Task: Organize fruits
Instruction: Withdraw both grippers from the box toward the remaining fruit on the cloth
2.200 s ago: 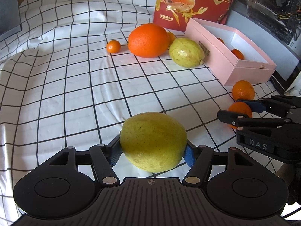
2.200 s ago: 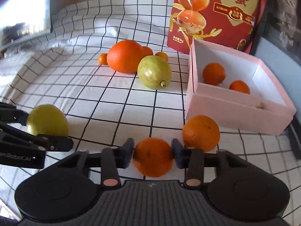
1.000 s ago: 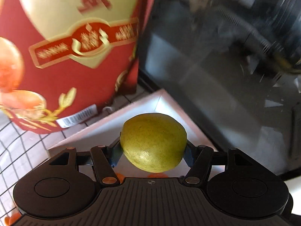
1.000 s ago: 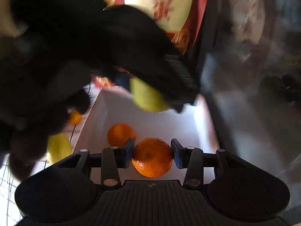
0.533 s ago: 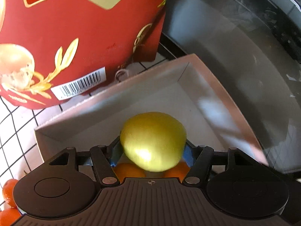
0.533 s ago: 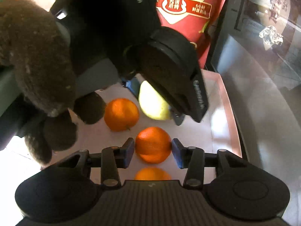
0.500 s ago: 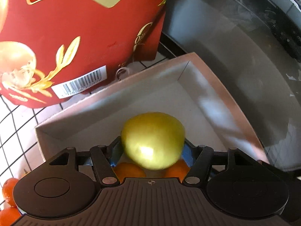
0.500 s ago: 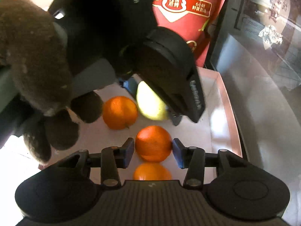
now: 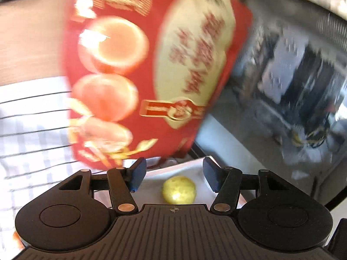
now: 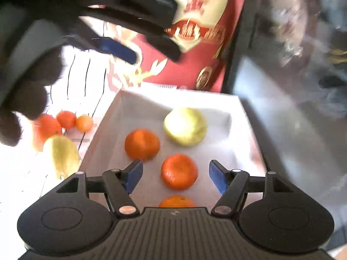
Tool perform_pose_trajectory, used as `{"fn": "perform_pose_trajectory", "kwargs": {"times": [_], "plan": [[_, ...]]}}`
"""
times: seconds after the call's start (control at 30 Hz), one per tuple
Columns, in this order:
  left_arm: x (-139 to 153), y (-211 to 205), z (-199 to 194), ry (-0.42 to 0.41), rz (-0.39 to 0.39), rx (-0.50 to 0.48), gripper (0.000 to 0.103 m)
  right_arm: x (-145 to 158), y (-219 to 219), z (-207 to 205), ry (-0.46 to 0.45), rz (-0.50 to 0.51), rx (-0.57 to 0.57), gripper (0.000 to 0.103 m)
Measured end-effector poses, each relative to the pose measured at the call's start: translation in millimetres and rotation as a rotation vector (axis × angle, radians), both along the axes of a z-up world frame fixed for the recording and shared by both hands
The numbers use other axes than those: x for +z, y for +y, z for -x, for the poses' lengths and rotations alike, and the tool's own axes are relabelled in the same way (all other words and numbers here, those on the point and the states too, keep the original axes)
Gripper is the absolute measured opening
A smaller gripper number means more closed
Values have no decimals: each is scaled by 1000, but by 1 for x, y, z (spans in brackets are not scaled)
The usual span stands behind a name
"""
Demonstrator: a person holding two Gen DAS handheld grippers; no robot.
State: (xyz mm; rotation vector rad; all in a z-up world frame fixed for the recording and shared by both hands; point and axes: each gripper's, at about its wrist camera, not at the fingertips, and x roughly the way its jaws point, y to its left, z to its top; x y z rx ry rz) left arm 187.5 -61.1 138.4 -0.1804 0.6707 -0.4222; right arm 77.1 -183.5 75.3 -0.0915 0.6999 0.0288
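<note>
The pink box (image 10: pixel 104 127) holds a yellow-green pear (image 10: pixel 185 126), and three oranges: one at the left (image 10: pixel 142 144), one in the middle (image 10: pixel 179 171), one at the near edge (image 10: pixel 177 201). My right gripper (image 10: pixel 175 176) is open and empty above the middle orange. My left gripper (image 9: pixel 172 177) is open and empty, raised above the box; the pear (image 9: pixel 179 189) lies far below it. In the right wrist view the left gripper (image 10: pixel 138 43) hangs at the upper left.
A red printed bag (image 9: pixel 151 75) stands behind the box. On the checked cloth (image 10: pixel 26 173) left of the box lie another pear (image 10: pixel 61 156), a big orange (image 10: pixel 46 130) and two small oranges (image 10: pixel 74 121). A dark glass surface (image 10: pixel 292 130) is at the right.
Both grippers opened. The pear and the orange dropped into the box. The left gripper rose and pulled back; the right gripper lifted slightly.
</note>
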Motion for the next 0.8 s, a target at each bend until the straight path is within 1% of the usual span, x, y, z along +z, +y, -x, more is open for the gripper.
{"fn": "perform_pose_trajectory", "kwargs": {"times": [0.07, 0.17, 0.23, 0.3, 0.4, 0.47, 0.5, 0.53, 0.6, 0.67, 0.8], "plan": [[5, 23, 13, -6, 18, 28, 63, 5, -2, 12, -23, -9, -23, 74], [1, 54, 43, 1, -4, 77, 63, 14, 0, 23, -18, -34, -13, 74], [-13, 73, 62, 33, -8, 110, 63, 20, 7, 39, -26, -38, -2, 74], [-29, 91, 83, 87, 11, 146, 63, 21, 16, 52, -35, -38, 11, 74], [-59, 112, 109, 150, 65, 218, 63, 13, 27, 75, -40, -26, 31, 77], [-75, 128, 131, 183, 118, 256, 63, 4, 35, 88, -21, -20, 32, 77], [-82, 130, 136, 203, 131, 251, 63, 0, 40, 93, -8, -25, 37, 77], [-88, 128, 138, 218, 122, 231, 63, -5, 43, 97, 1, -33, 41, 77], [-92, 122, 143, 227, 72, 189, 63, -14, 49, 103, 22, -47, 39, 77], [-91, 118, 150, 208, 48, 143, 63, -24, 55, 104, 54, -55, 35, 77], [-86, 103, 153, 175, 38, 48, 63, -34, 63, 110, 71, -48, 20, 77]]}}
